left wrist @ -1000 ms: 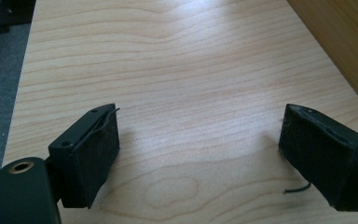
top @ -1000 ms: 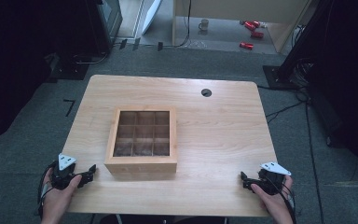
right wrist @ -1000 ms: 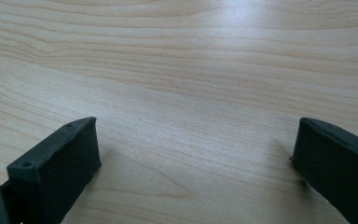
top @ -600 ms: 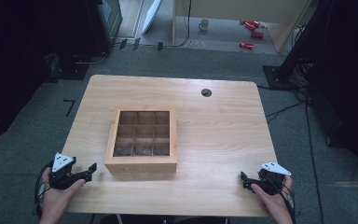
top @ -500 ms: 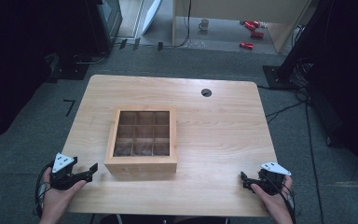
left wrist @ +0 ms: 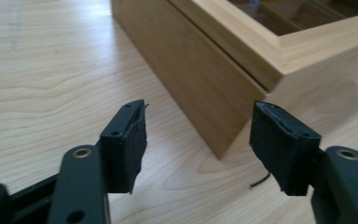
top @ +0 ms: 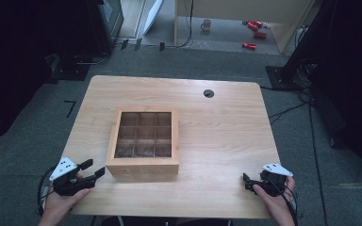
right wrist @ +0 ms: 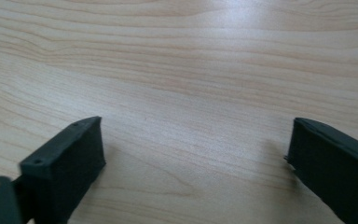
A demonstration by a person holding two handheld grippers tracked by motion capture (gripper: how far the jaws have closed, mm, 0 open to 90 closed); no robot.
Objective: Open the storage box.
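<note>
A shallow wooden box [top: 143,139] with a glass lid over several compartments stands left of the table's middle. Its near left corner [left wrist: 223,140] rises just ahead of my left gripper [left wrist: 198,133], whose jaws stand open and empty. In the high view that left gripper [top: 94,169] hovers by the table's front left edge, pointed at the box. My right gripper [top: 246,181] rests low near the front right edge, and its jaws [right wrist: 193,154] are spread wide over bare wood with nothing between them.
The light wooden table [top: 226,127] has a round cable hole [top: 209,93] at its far side. Grey carpet surrounds it, with cables [top: 287,110] on the right and red cans [top: 252,35] and a mug [top: 206,24] on the floor beyond.
My left gripper has shifted slightly down and back toward the table's front left corner. The right gripper has stayed put.
</note>
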